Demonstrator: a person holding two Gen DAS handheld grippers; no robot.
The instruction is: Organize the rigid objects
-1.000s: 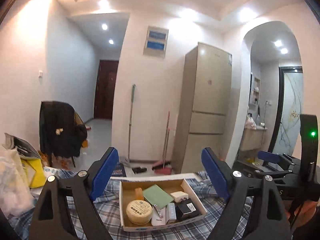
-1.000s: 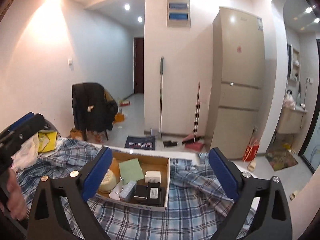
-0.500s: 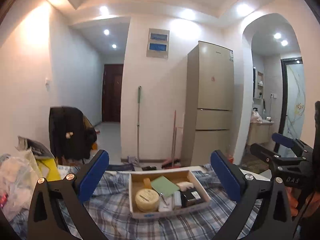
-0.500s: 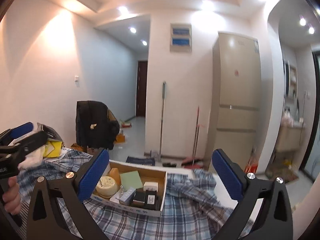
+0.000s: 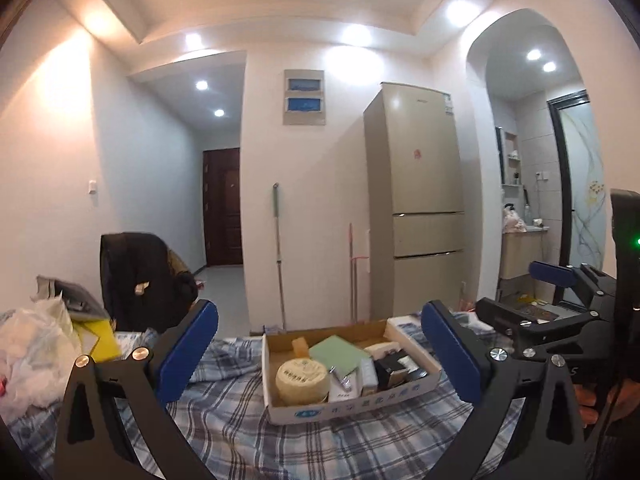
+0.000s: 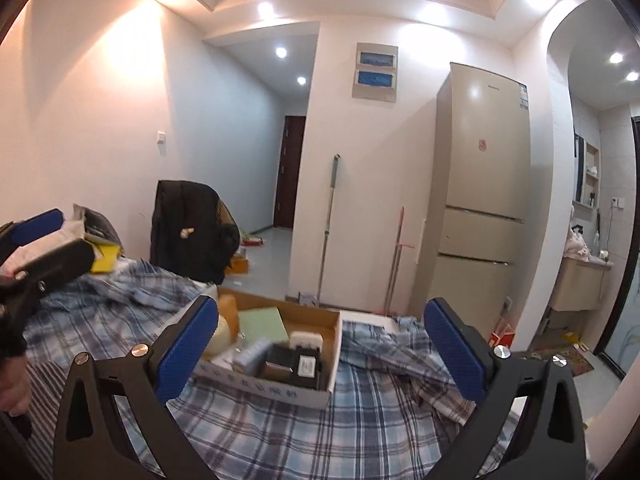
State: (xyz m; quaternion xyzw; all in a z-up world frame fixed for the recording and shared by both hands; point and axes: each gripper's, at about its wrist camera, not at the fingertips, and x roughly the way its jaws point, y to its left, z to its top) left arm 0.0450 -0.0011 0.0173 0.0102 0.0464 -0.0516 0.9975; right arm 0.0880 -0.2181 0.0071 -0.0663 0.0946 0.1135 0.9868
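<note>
The cardboard box [image 5: 348, 372] sits on a blue plaid cloth [image 5: 248, 432], straight ahead of both tongs. Packed inside it are a round yellow tin [image 5: 302, 378], a green card [image 5: 340, 358], a white bar-shaped piece [image 5: 382, 348], a small orange block [image 5: 300, 346] and some dark little boxes [image 5: 394, 366], lying close together and touching.

Over the last second the box has dropped lower and further off in both views, with more wall and ceiling showing. Nothing inside has shifted. My reading is that both tongs have drawn back and tilted up from the box, which would fit either a pause between picks or a job already sorted; the pictures do not settle which.

The left tongs [image 5: 320, 354] stand wide apart and hold nothing. The right tongs [image 6: 320, 344] are likewise wide and empty. Each shows at the edge of the other's view.

Much is hard to read. The right view blurs the contents, and its left finger [image 6: 188, 350] covers most of the tin. What the cloth lies on, table or bed, cannot be told. The labels are too small to read. A white flat thing [image 5: 404, 326] behind the box is cut off by the left tongs' right finger.
</note>
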